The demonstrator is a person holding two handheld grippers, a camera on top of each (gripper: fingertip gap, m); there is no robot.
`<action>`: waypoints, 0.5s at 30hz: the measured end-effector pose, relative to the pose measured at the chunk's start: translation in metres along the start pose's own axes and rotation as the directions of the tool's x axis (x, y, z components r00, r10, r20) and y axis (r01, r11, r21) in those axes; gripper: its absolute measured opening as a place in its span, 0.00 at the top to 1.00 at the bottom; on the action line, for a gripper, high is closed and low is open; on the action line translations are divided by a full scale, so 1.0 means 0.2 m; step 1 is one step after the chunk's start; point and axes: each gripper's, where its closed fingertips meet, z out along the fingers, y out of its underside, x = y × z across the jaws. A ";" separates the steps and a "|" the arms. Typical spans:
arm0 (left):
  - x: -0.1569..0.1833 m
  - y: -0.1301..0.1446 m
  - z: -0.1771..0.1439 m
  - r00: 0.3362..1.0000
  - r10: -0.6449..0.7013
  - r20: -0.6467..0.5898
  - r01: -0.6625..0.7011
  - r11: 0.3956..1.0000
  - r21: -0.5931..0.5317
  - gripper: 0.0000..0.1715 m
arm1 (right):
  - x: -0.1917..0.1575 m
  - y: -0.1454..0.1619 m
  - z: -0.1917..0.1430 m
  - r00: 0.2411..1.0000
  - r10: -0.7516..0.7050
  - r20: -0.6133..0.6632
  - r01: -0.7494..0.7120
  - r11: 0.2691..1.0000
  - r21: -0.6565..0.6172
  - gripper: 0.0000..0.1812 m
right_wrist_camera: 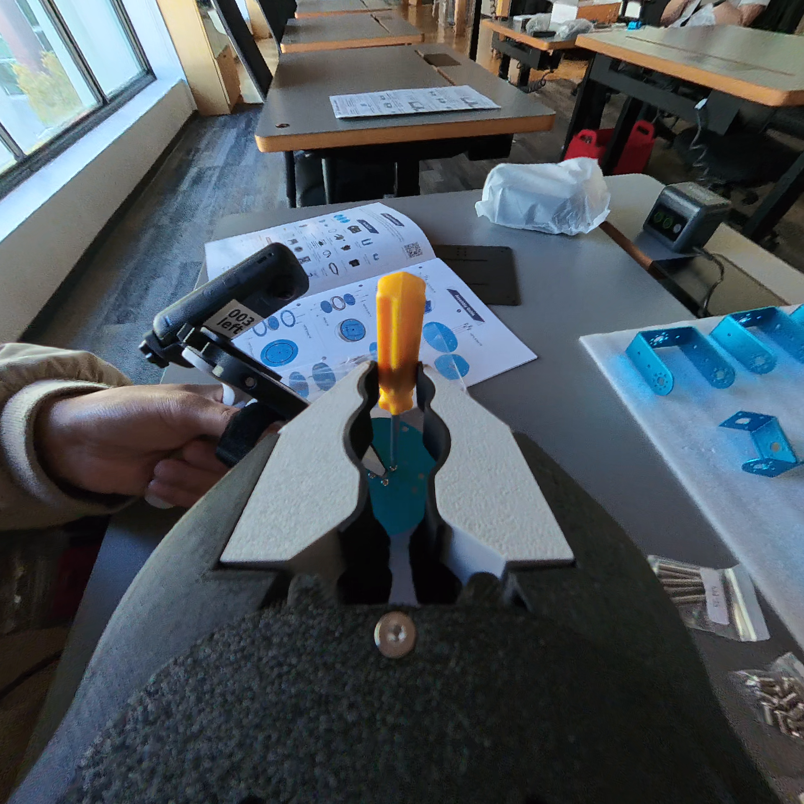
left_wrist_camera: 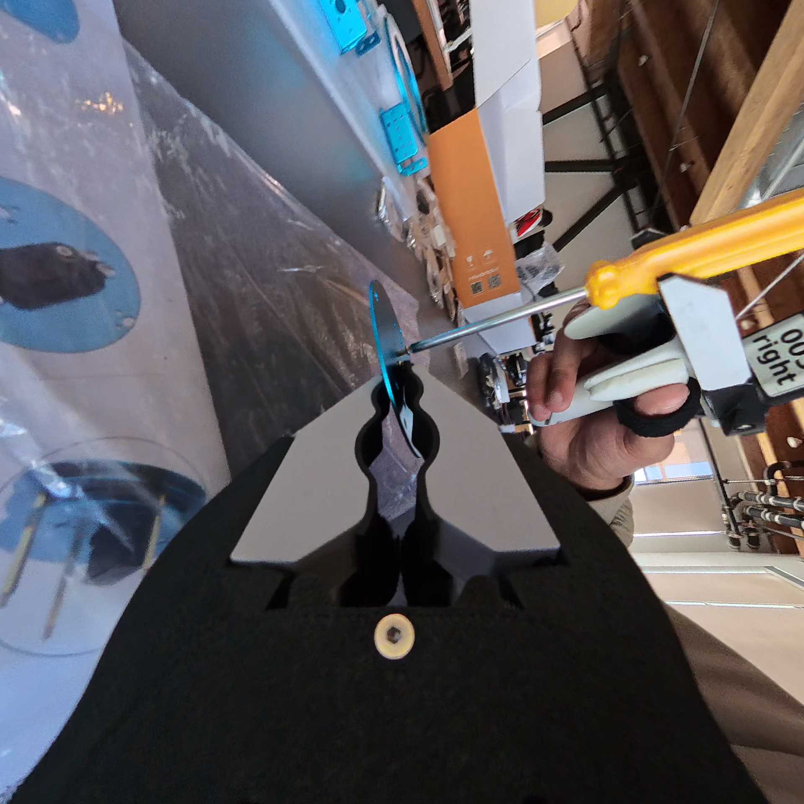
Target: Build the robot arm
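My left gripper [left_wrist_camera: 398, 393] is shut on the lower edge of a round blue metal disc [left_wrist_camera: 385, 339], which stands edge-on in this view. My right gripper [right_wrist_camera: 396, 376] is shut on the yellow handle of a screwdriver [right_wrist_camera: 399, 335]. The screwdriver points back toward the camera, down at the disc [right_wrist_camera: 402, 496]. Its tip sits on a small screw in the disc's face, next to a second screw. In the left wrist view the screwdriver [left_wrist_camera: 696, 250] comes in from the right, shaft tip against the disc. A hand holds each gripper. The left gripper [right_wrist_camera: 375, 464] also shows in the right wrist view.
An open instruction booklet [right_wrist_camera: 374, 300] lies on the grey table [right_wrist_camera: 587, 413]. Right of it lie blue U-brackets [right_wrist_camera: 678, 354] on a white foam sheet [right_wrist_camera: 652, 435] and bags of screws [right_wrist_camera: 705, 596]. A white plastic bundle [right_wrist_camera: 544, 195], a black plate [right_wrist_camera: 478, 274] and an orange-and-white box [left_wrist_camera: 478, 209] are farther off. About 10 cm separates my left fingertips from my right.
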 end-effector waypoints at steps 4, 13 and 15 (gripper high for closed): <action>-0.06 0.05 0.02 0.997 -0.022 0.069 0.027 0.997 -0.075 0.97 | 0.03 0.09 -0.02 0.995 0.081 0.066 -0.084 0.996 0.041 0.91; -0.11 0.09 0.06 0.982 -0.028 0.186 0.057 0.987 -0.153 0.96 | 0.07 0.16 -0.04 0.980 0.099 0.173 -0.116 0.989 0.093 0.91; -0.11 0.10 0.06 0.979 -0.026 0.201 0.060 0.985 -0.164 0.96 | 0.07 0.17 -0.03 0.977 0.097 0.191 -0.116 0.989 0.090 0.91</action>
